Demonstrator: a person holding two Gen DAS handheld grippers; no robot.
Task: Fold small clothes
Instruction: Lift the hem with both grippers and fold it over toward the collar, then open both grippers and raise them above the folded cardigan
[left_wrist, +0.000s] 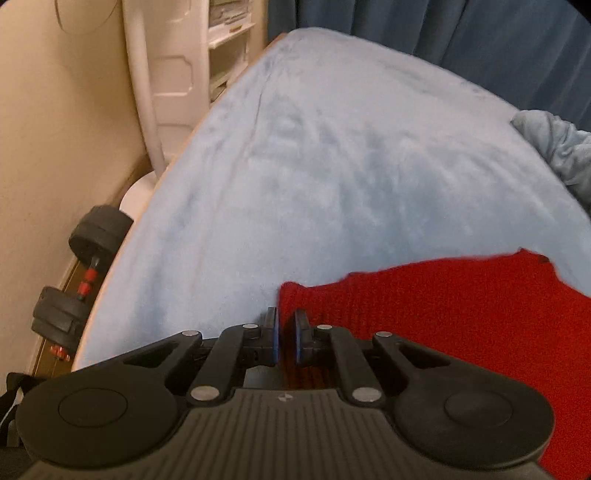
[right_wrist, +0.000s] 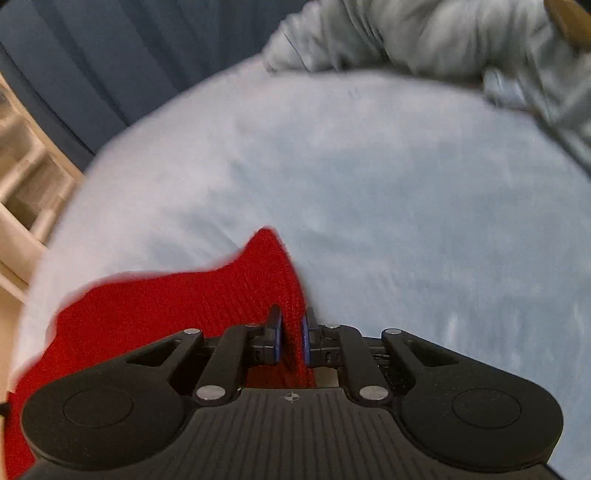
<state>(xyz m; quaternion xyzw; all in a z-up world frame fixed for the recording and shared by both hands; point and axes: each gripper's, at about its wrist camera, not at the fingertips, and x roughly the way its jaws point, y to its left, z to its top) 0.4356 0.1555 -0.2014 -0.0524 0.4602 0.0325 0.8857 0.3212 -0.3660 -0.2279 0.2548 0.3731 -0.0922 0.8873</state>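
A red knitted garment (left_wrist: 461, 310) lies on a light blue blanket (left_wrist: 332, 166). In the left wrist view my left gripper (left_wrist: 286, 334) is shut on the garment's left edge, with red knit between the blue pads. In the right wrist view the same red garment (right_wrist: 177, 306) spreads to the left, and my right gripper (right_wrist: 291, 339) is shut on its right edge, a ribbed fold pinched between the pads. The garment's near part is hidden under both grippers.
A bunched grey-blue cloth (right_wrist: 424, 40) lies at the far right of the blanket (right_wrist: 369, 184); it also shows in the left wrist view (left_wrist: 557, 147). A black dumbbell (left_wrist: 81, 273) lies on the floor at left. A white shelf unit (left_wrist: 173, 66) and dark blue curtains (left_wrist: 461, 33) stand behind.
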